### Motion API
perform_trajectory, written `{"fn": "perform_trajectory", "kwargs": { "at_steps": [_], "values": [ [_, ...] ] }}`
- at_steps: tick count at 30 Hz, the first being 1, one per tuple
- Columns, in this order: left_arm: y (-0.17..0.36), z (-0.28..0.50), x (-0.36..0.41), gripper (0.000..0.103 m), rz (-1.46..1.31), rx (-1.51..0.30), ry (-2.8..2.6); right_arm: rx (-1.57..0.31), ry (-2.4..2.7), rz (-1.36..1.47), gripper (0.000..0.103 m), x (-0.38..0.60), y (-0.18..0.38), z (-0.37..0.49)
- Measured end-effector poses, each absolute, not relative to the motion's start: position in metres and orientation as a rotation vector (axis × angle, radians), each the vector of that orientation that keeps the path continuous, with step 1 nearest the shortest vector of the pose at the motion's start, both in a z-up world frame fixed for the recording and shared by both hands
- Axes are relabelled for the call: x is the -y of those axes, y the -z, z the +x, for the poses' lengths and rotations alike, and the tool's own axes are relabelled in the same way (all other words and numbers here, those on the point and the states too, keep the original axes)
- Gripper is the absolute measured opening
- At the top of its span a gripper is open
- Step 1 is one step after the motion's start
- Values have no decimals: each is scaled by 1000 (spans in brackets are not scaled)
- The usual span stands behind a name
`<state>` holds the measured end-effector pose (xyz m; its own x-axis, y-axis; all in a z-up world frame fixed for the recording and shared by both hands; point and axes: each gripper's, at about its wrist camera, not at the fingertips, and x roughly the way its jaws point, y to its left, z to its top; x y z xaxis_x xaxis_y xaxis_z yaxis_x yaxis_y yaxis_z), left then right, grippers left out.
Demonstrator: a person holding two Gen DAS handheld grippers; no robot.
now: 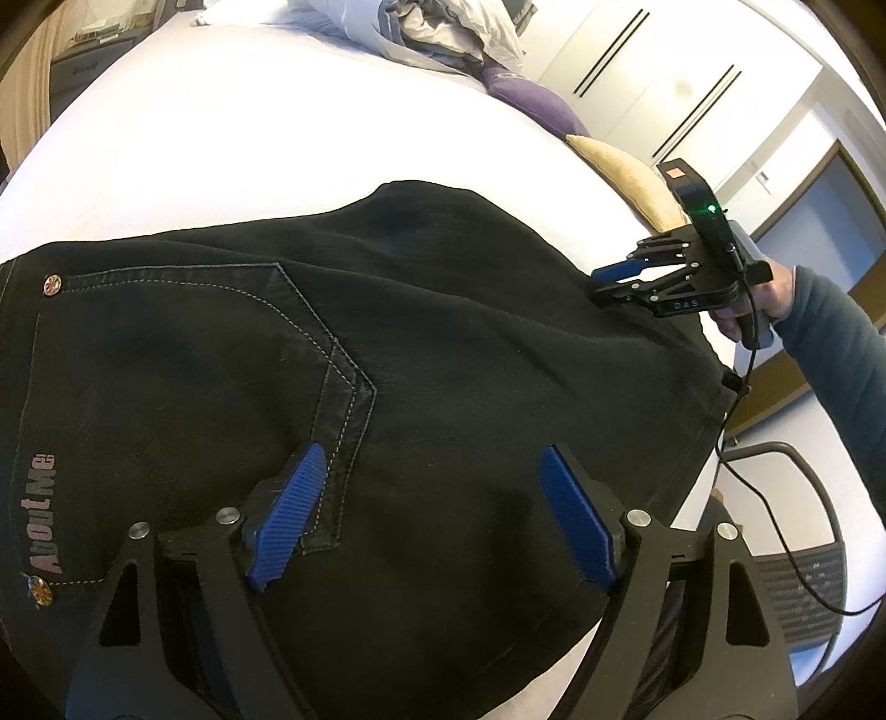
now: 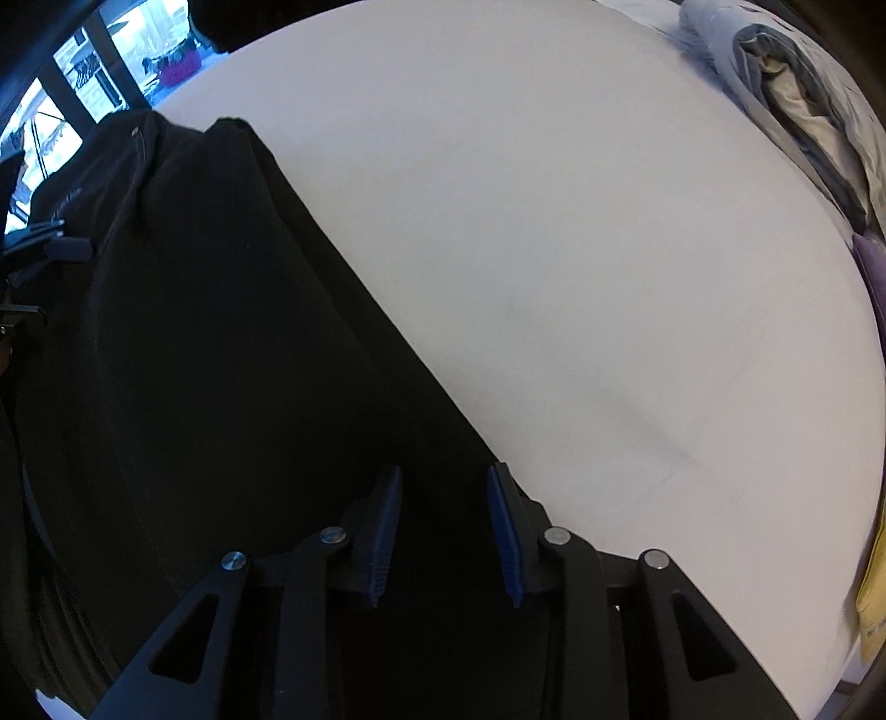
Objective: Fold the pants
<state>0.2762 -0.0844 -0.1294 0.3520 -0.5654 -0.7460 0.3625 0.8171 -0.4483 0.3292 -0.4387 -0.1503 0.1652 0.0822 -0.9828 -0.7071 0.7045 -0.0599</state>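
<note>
- Pants (image 1: 387,343): black, laid flat on the white bed (image 1: 249,144), along its near edge. A stitched back pocket, rivets and an "AboutMe" label are shown uppermost in the left wrist view; in the right wrist view the far side of the cloth is seen running as a straight diagonal line across the sheet.
- Left gripper (image 1: 426,520): fingers spread wide above the seat of the pants, just beside the pocket seam. Nothing is held between them.
- Right gripper (image 2: 446,534): pointed steeply down at the far side of the pants near the bed's right edge; fingers drawn in to a narrow gap. Dark cloth is seen between them, but whether it is pinched cannot be told.
- Bundled bedding (image 1: 443,27): heaped at the bed's far edge, well apart from the pants.
- Step judged in hand: an edge is being taken up for a fold.
- Next move judged to call for: a firm pinch on each side, then an even lift so that the layers are carried over together.
</note>
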Motion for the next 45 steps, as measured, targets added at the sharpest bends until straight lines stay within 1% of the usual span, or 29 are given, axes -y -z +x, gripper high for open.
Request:
{"fn": "perform_trajectory", "kwargs": {
  "at_steps": [2, 6, 13, 15, 18, 20, 23, 25, 26, 27, 28, 30, 32, 34, 35, 37, 39, 41, 43, 45],
  "values": [
    [129, 277, 84, 80, -222, -1053, 607, -1275, -601, -635, 4, 435, 149, 325],
    [128, 278, 84, 80, -228, -1055, 604, -1234, -577, -717, 2, 428, 145, 309],
    [128, 282, 81, 81, -266, -1072, 594, -1127, -463, -664, 1, 433, 128, 299],
    [128, 284, 79, 81, -281, -1073, 590, -1138, -448, -638, 1, 429, 136, 283],
    [129, 282, 79, 81, -267, -1068, 593, -1141, -397, -598, 1, 436, 153, 287],
    [130, 280, 81, 81, -247, -1056, 592, -1102, -236, -592, 0, 441, 160, 298],
    [129, 277, 83, 81, -228, -1051, 589, -1069, -82, -386, 0, 476, 145, 296],
    [126, 277, 81, 81, -241, -1054, 589, -969, -46, -274, 0, 486, 116, 277],
    [126, 277, 79, 81, -251, -1053, 585, -930, -45, -202, 1, 496, 103, 273],
    [126, 277, 78, 81, -256, -1053, 581, -919, -84, -105, 5, 499, 93, 267],
    [126, 277, 78, 81, -253, -1053, 578, -916, -128, -31, 5, 501, 88, 256],
    [125, 276, 81, 81, -236, -1051, 573, -927, -191, 13, 5, 496, 90, 229],
    [125, 274, 83, 81, -219, -1048, 567, -981, -185, 14, 6, 495, 110, 221],
    [125, 273, 84, 81, -209, -1044, 564, -1043, -103, 83, 6, 523, 140, 226],
    [125, 272, 84, 81, -202, -1044, 559, -1014, -77, 196, 0, 550, 148, 224],
    [127, 273, 84, 81, -188, -1044, 554, -951, 50, 312, 0, 591, 145, 217],
    [126, 273, 84, 81, -177, -1045, 548, -882, 254, 366, 0, 633, 135, 199],
    [125, 272, 84, 81, -175, -1049, 537, -870, 417, 414, 0, 657, 127, 177],
    [120, 269, 83, 82, -185, -1053, 525, -821, 451, 449, 7, 664, 107, 157],
    [116, 266, 81, 82, -200, -1046, 525, -717, 287, 501, 11, 648, 88, 140]
  ]
}}
